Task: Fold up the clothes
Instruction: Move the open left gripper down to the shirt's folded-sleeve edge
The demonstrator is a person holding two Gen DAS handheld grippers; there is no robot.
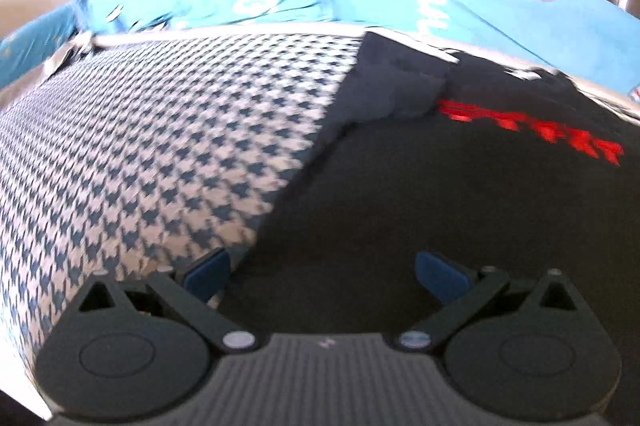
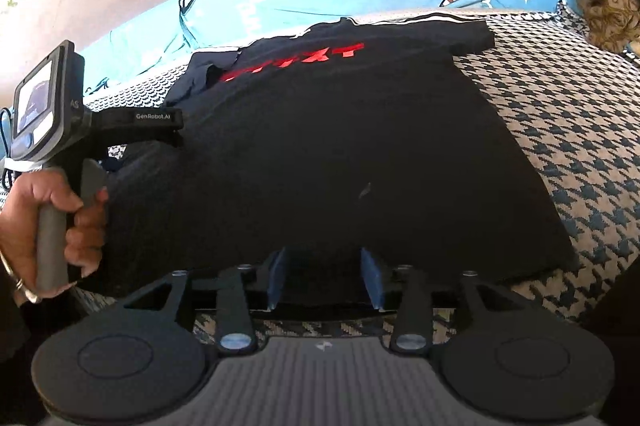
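Right wrist view: my right gripper (image 2: pixel 326 276) sits part-open astride the near hem of the black shirt (image 2: pixel 340 154) spread on the checked cover (image 2: pixel 580 154), left gripper (image 1: pixel 320 276) wide, empty — next, I reckon, pinch and fold.

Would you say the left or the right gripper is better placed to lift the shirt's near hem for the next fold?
Right, probably. The right gripper has its open jaws astride the black shirt's near hem. The left gripper is open over the shirt's side edge, partly above the houndstooth cover.
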